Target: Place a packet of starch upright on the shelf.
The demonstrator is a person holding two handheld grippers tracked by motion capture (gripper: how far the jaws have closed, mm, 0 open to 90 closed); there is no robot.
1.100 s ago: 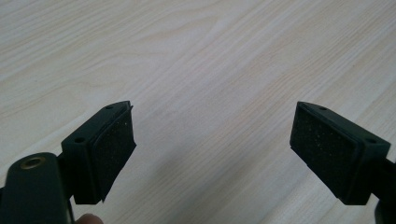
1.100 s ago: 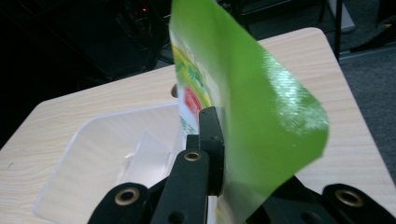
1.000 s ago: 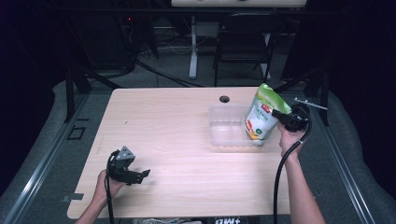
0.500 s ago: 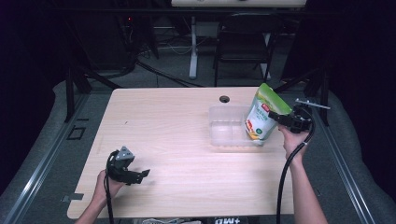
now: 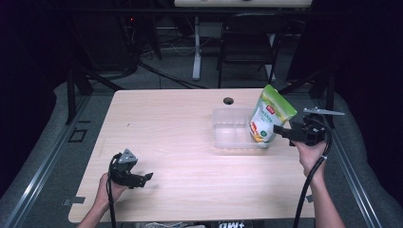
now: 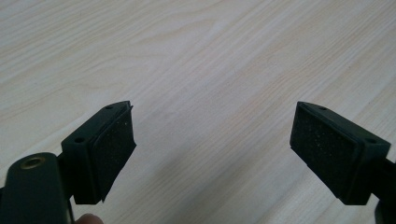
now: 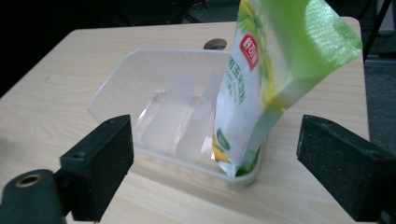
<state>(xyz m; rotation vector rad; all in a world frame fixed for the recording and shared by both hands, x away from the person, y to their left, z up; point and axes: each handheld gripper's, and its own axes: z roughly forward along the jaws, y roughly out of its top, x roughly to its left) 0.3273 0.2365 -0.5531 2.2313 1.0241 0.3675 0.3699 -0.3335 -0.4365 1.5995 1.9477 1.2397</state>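
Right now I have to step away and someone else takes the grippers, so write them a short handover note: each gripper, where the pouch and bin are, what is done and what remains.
Right gripper: jaws have just been opening, now wide, nothing between them; it sits close beside the green pouch.
Left gripper: open, holding nothing, low over bare table near the front left.
Pouch: upright in the right end of the clear plastic bin, top leaning against the bin's right wall.
Done: pouch placed and released.
Left: probably just draw the right gripper clear and check that the pouch stays up.
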